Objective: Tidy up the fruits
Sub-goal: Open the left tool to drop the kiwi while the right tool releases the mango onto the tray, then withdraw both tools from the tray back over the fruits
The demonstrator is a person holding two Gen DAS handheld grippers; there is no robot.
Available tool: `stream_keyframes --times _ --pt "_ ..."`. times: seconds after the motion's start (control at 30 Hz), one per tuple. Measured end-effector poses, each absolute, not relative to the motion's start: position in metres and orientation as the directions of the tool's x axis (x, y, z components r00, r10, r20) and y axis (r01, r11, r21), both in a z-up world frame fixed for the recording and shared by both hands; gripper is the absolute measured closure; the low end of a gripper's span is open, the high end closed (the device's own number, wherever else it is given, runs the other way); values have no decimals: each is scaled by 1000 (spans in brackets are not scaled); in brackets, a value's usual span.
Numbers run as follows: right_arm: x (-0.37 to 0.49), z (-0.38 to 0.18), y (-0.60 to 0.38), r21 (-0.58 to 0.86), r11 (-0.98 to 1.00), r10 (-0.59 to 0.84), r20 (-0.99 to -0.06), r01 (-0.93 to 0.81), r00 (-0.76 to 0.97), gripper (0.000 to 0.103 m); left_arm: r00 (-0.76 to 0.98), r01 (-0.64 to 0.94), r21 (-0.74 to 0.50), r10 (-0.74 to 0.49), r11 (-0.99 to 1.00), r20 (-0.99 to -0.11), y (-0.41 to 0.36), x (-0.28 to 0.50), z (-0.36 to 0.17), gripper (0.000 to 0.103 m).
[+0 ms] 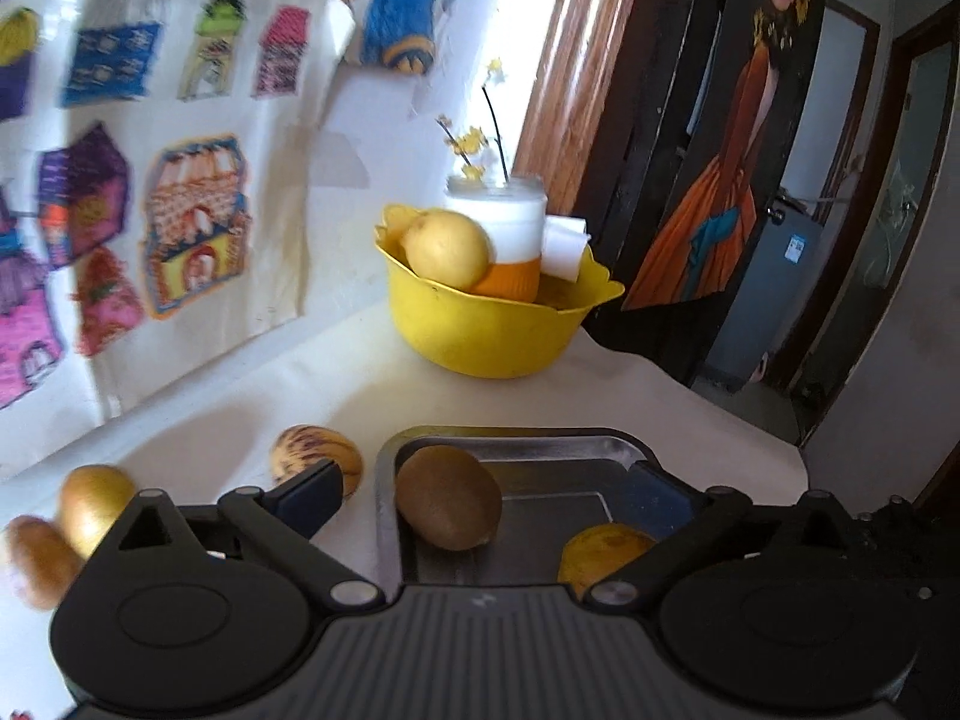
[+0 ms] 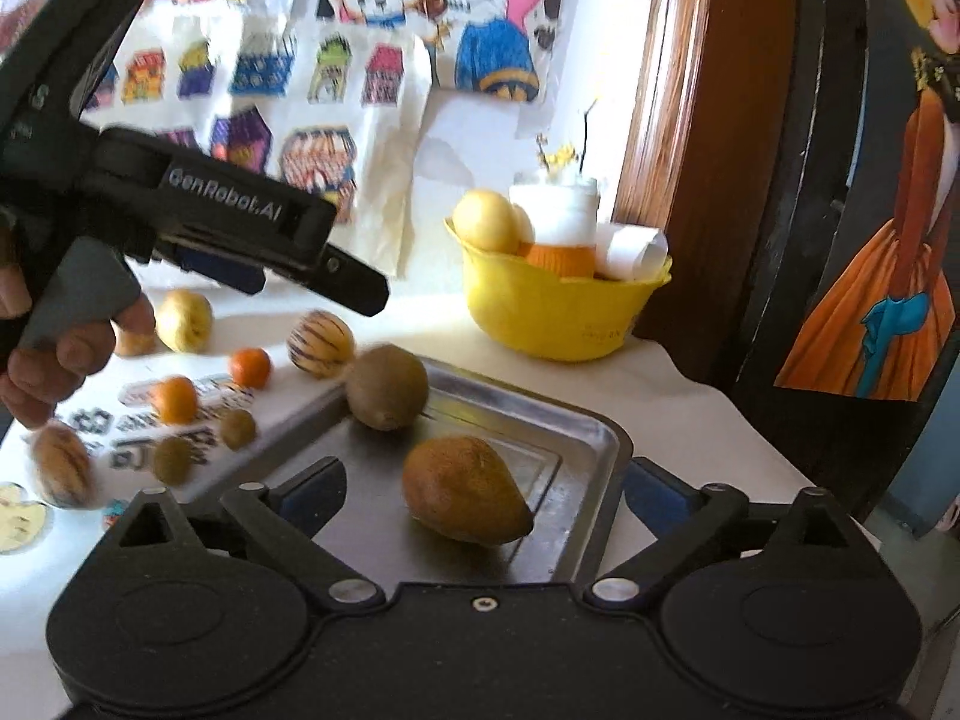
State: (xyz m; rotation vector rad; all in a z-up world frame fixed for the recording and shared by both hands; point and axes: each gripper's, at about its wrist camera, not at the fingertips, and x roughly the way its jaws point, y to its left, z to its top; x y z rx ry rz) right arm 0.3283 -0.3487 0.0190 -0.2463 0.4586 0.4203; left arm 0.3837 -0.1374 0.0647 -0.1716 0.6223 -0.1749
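A metal tray (image 1: 540, 438) lies on the white table with a brown kiwi (image 1: 447, 498) and a yellow-brown pear (image 1: 603, 552) in it. My left gripper (image 1: 489, 474) is open above the tray's near side, and its fingers touch nothing. In the right wrist view the pear (image 2: 462, 489) lies in the tray (image 2: 588, 438), in line with the gap of my open right gripper (image 2: 487, 474); the pads stand clear of it. The kiwi (image 2: 387, 387) rests by the tray's far left rim. A hand (image 2: 60, 360) holds the left gripper (image 2: 354, 282) at upper left.
Left of the tray lie loose fruits: a striped melon (image 2: 320, 341), two small oranges (image 2: 249, 367), small kiwis (image 2: 237, 427) and a yellow fruit (image 2: 183, 321). Behind the tray a yellow bowl (image 2: 564, 312) holds a pale fruit (image 2: 483, 219) and a white-and-orange jar (image 2: 561, 228). The table's edge runs along the right.
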Motion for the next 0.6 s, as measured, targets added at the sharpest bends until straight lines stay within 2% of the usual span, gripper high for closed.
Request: stream_keyframes --times 0.37,0.6 --pt "247 47 -339 -71 899 370 -409 -433 834 1 854 101 -194 -185 976 -487 -98 294 87 0" --pt "199 55 -327 -52 888 400 -401 -456 824 1 858 77 -206 -170 976 -484 -66 242 84 0"
